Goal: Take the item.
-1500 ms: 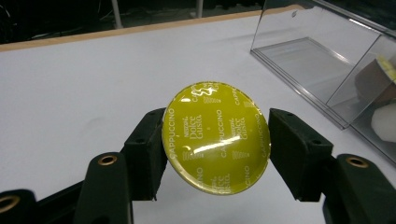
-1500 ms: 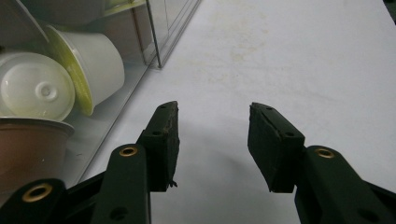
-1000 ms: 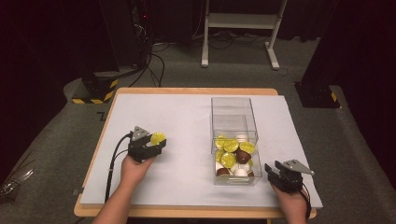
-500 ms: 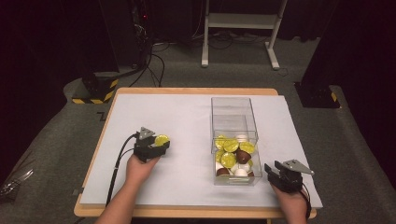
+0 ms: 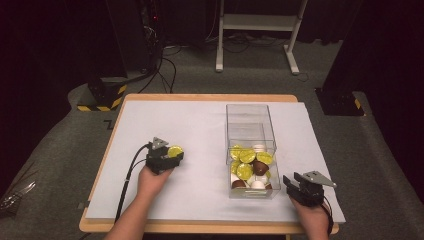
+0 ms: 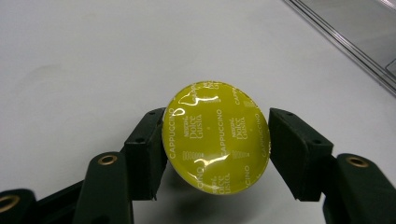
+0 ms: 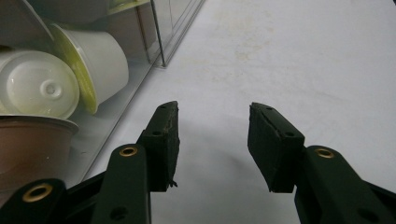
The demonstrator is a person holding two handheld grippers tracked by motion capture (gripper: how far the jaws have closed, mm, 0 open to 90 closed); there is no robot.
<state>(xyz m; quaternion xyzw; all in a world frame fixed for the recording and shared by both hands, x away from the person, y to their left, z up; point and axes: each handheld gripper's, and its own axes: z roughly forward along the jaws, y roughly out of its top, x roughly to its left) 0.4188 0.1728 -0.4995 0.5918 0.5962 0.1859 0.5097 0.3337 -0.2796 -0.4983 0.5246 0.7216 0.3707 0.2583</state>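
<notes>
Left gripper (image 6: 215, 154): pinching the yellow capsule (image 6: 215, 138) between its jaws, foil lid facing up
Right gripper (image 7: 212, 140): spread, nothing between its jaws

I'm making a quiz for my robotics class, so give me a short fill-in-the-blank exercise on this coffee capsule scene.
1. The left gripper is shut on a capsule whose foil lid is ____ in colour.
2. The word printed around the rim of that lid is ____.
3. The other capsules lie in a clear plastic ____, at the end nearer the person.
4. The right gripper rests beside the clear box with its jaws ____ and nothing between them.

Missing words: yellow; Cappuccino; box; open
</notes>
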